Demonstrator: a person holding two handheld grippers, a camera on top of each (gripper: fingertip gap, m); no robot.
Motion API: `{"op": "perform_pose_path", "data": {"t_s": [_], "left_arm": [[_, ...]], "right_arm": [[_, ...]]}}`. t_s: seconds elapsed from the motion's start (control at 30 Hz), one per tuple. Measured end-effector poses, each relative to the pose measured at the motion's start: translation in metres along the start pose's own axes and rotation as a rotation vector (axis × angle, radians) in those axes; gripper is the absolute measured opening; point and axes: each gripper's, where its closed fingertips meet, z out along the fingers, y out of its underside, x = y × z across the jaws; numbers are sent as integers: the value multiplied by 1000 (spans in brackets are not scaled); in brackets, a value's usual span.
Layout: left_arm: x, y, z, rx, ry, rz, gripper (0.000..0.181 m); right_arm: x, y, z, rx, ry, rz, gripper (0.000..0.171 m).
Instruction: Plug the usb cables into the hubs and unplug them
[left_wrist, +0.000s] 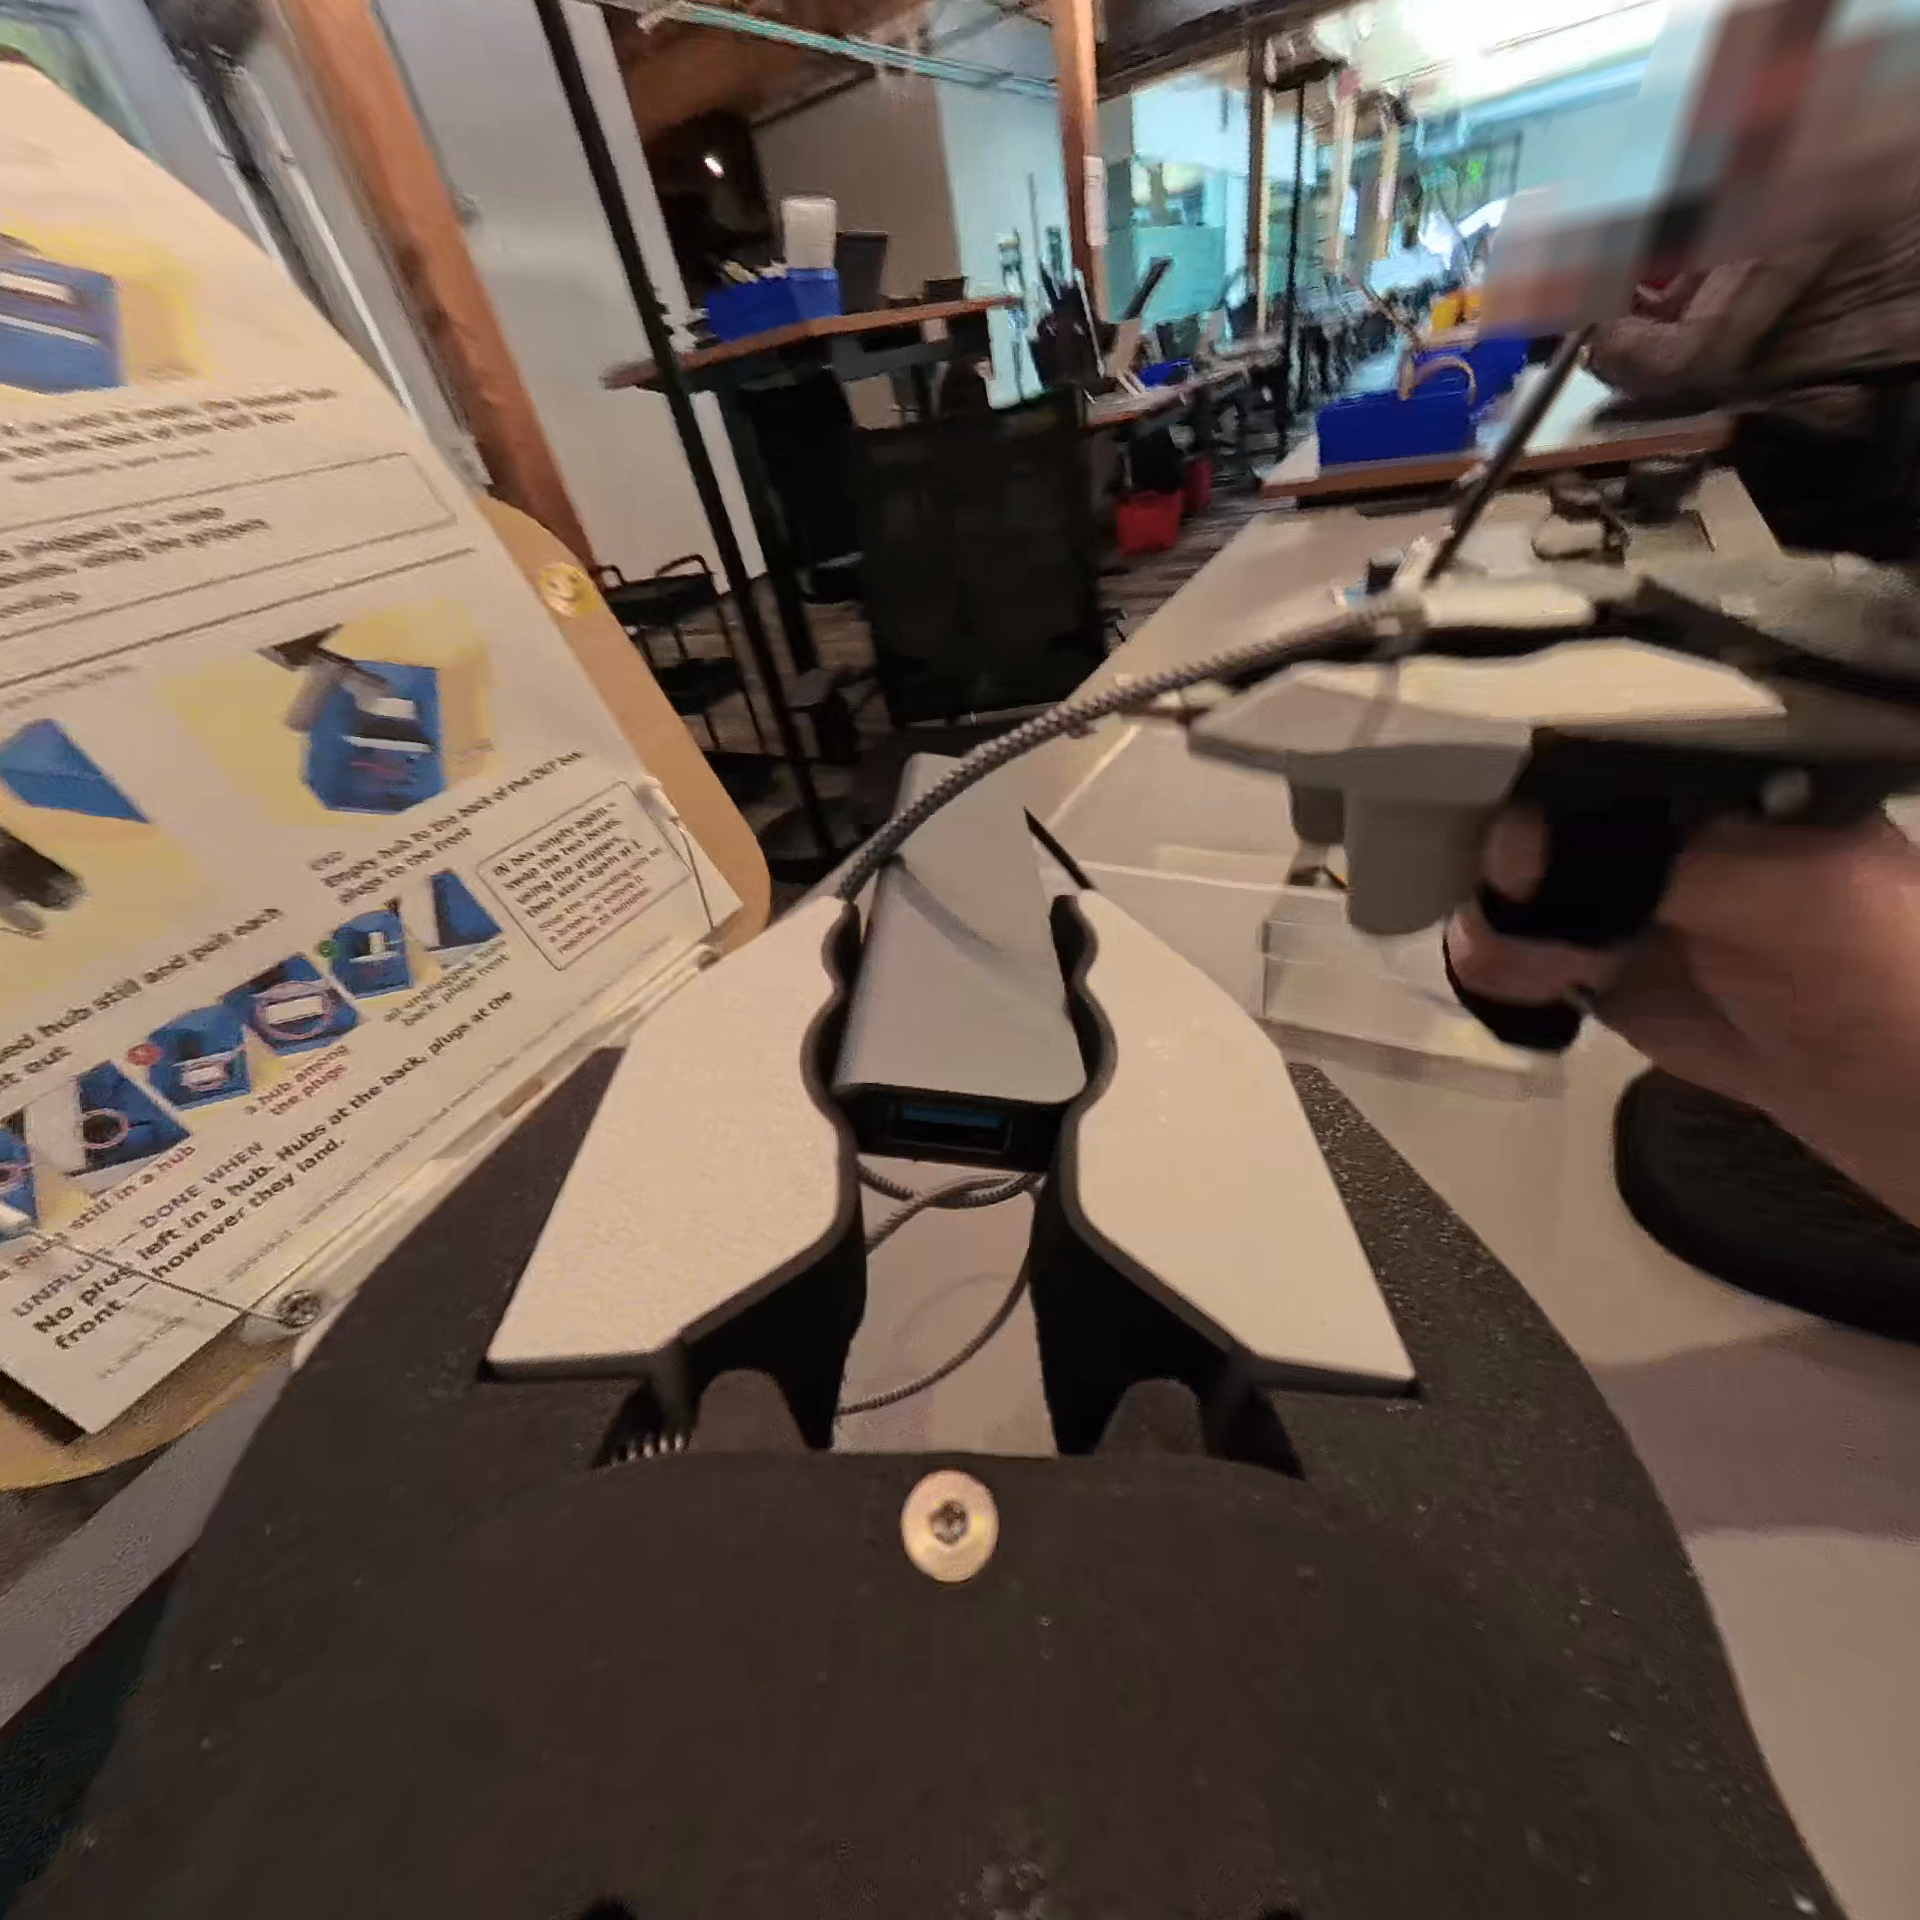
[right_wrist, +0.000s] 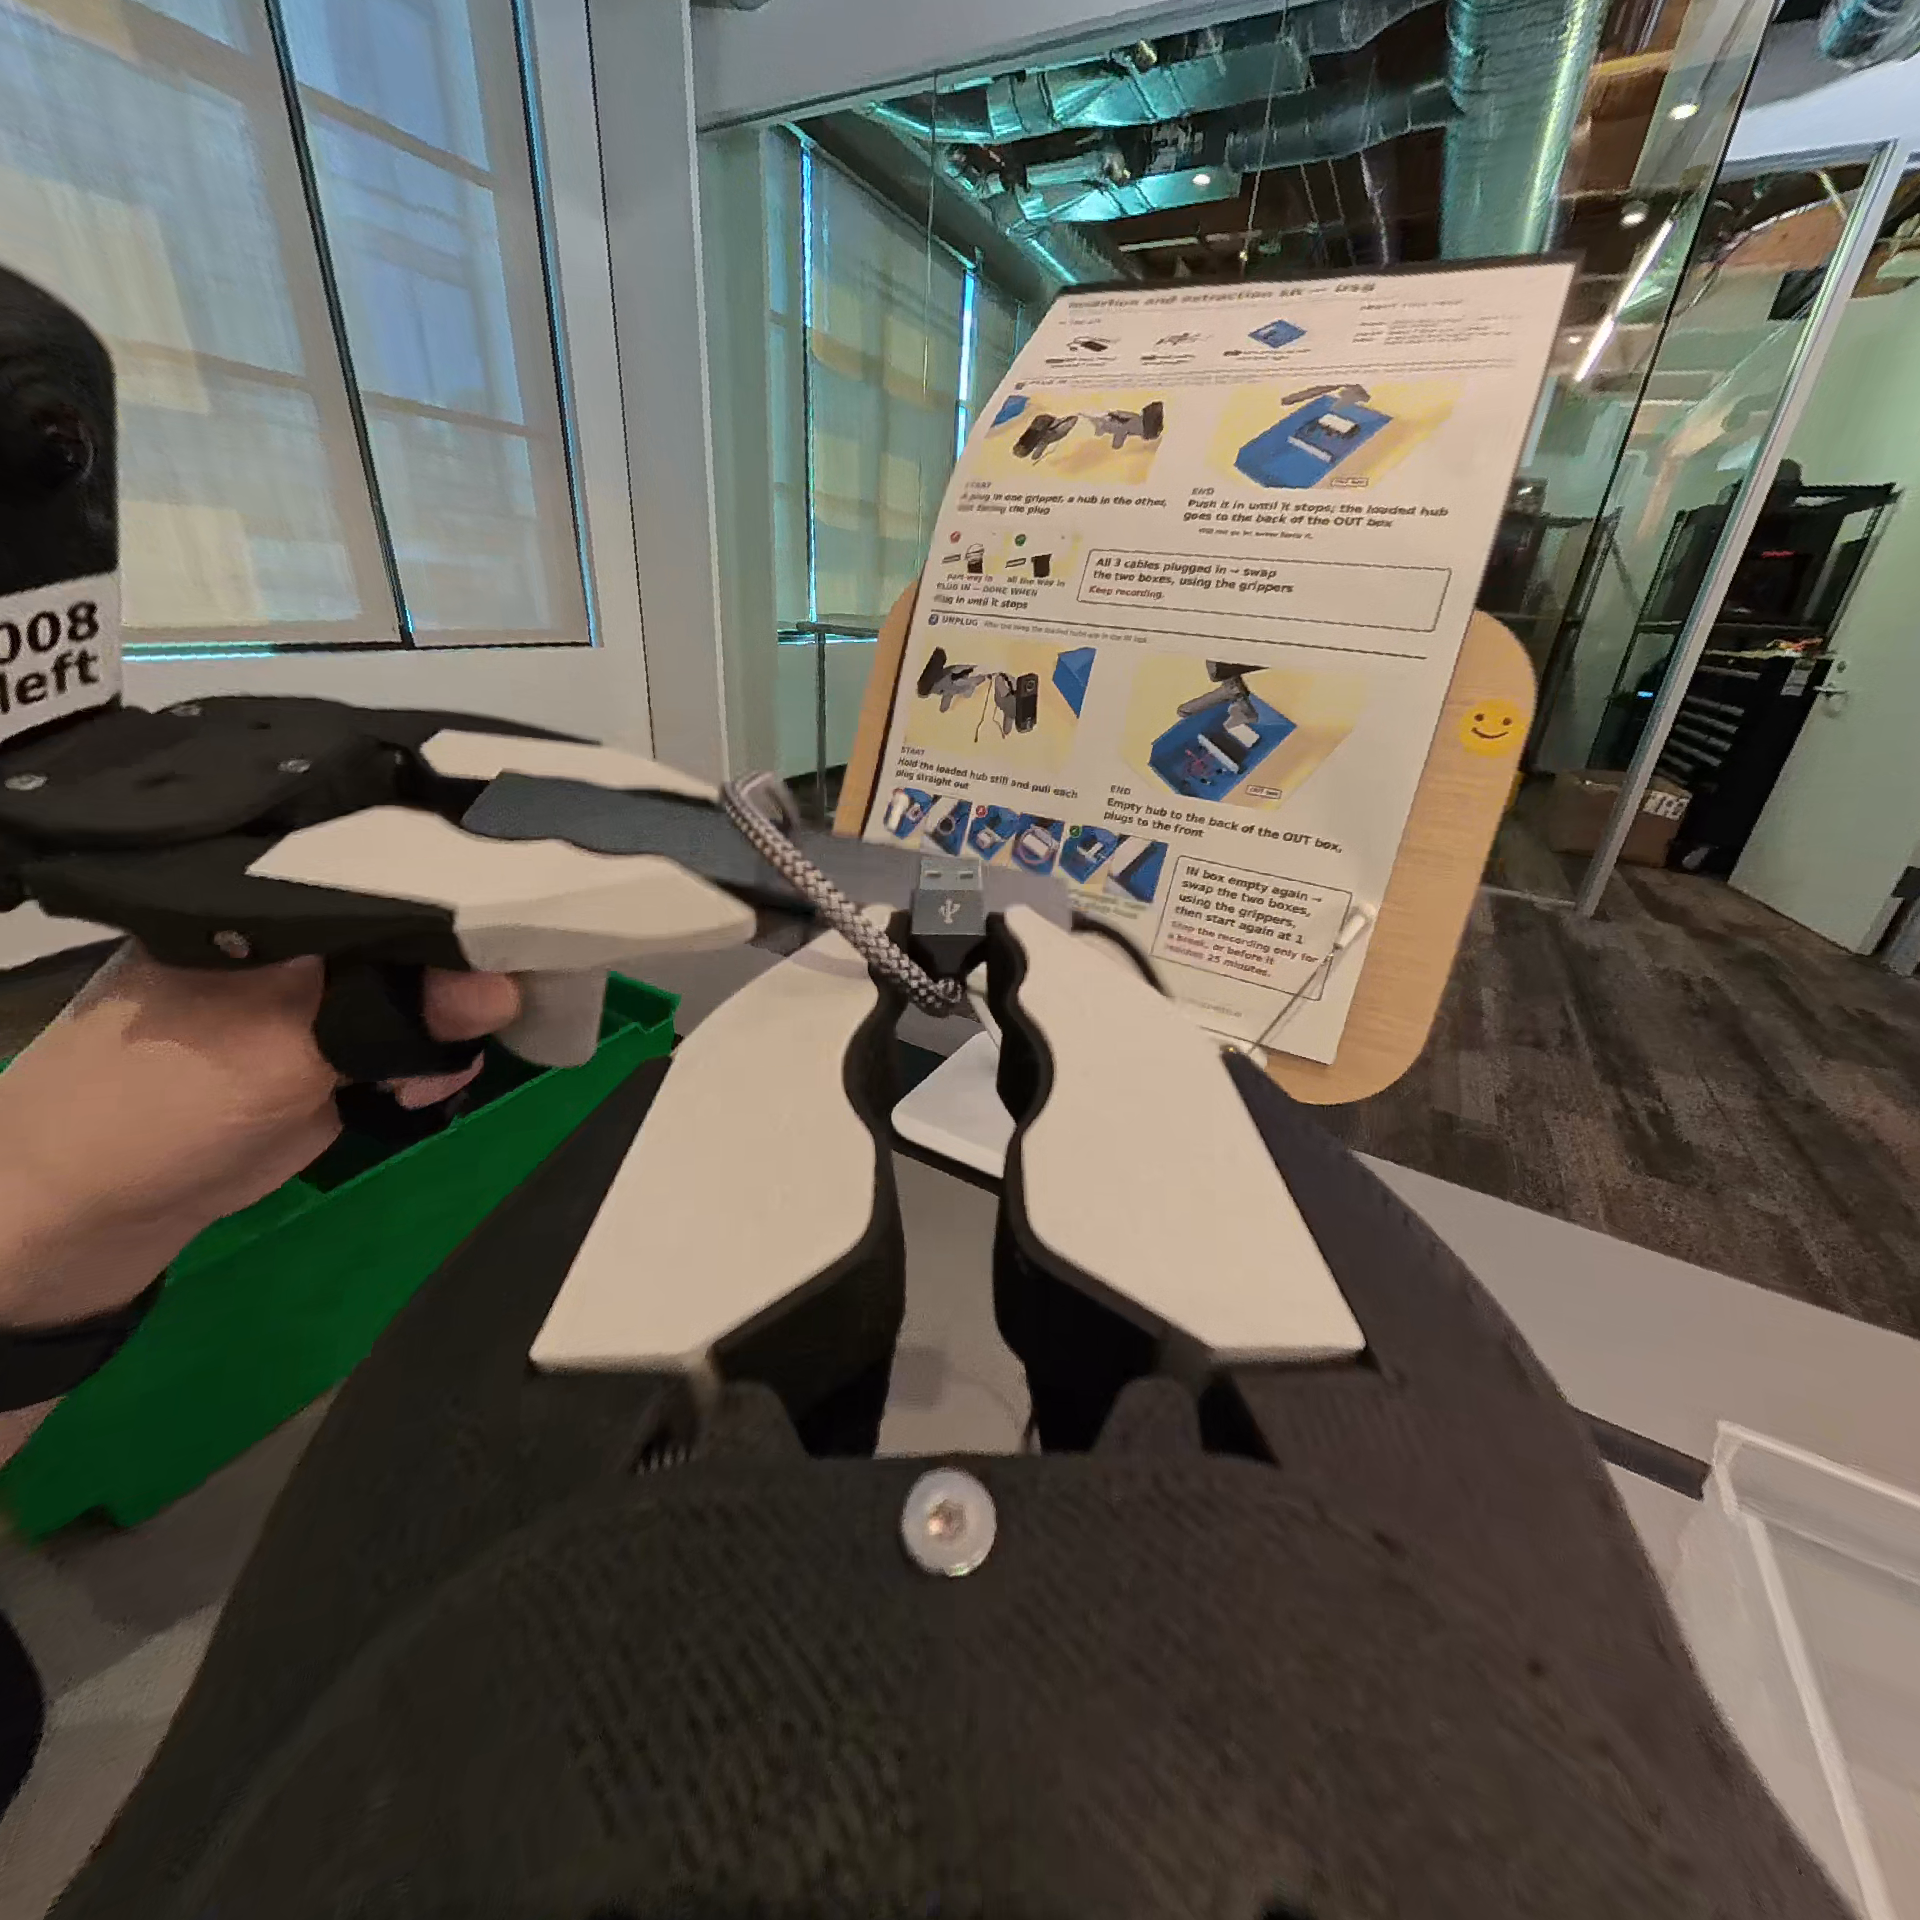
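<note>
Between the left gripper (left_wrist: 951, 1023) fingers sits a slim grey hub (left_wrist: 951, 997), pinched from both sides, so those jaws are closed down on it. One blue port on its near end faces back toward the camera. It's held up in the air above the white table (left_wrist: 1351, 1247). A braided cable (left_wrist: 997, 748) curves up from the far end of the hub toward the right gripper (left_wrist: 1226, 717), which hangs off to the right with a hand (left_wrist: 1714, 977) wrapped round its black handle.

Over on the right wrist view, the right gripper (right_wrist: 951, 961) has its jaws narrowed onto a grey plug (right_wrist: 948, 914), metal tip pointing up and away. The braided cable (right_wrist: 821, 883) loops off from the base of the plug toward the left gripper (right_wrist: 727, 831), which comes in from the left side with the hub (right_wrist: 644, 826) sticking out of its fingers. The plug is just beside the hub's far end, but it's too blurry there to say if they touch.

Behind all this a printed instruction sheet (right_wrist: 1205, 644) leans on a wooden board (right_wrist: 1455, 831) with a yellow smiley sticker (right_wrist: 1492, 725). A green bin (right_wrist: 312, 1247) sits on the table under the left hand (right_wrist: 156, 1143), and a clear plastic box (left_wrist: 1382, 966) is near the right hand.
</note>
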Motion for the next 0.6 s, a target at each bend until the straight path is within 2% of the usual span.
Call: {"op": "perform_pose_path", "data": {"t_s": [0.07, 0.3, 0.43, 0.6], "left_arm": [[2, 6, 1, -56, 19, 26, 35], [46, 10, 1, -82, 337, 5, 35], [58, -20, -16, 65, 473, -135, 35], [63, -57, -52, 226, 627, -245, 36]], "right_arm": [[10, -7, 1, -23, -8, 30, 15], [56, -24, 8, -174, -36, 79, 15], [82, -12, -1, -274, -56, 108, 15], [113, -16, -28, -288, -6, 91, 15]]}}
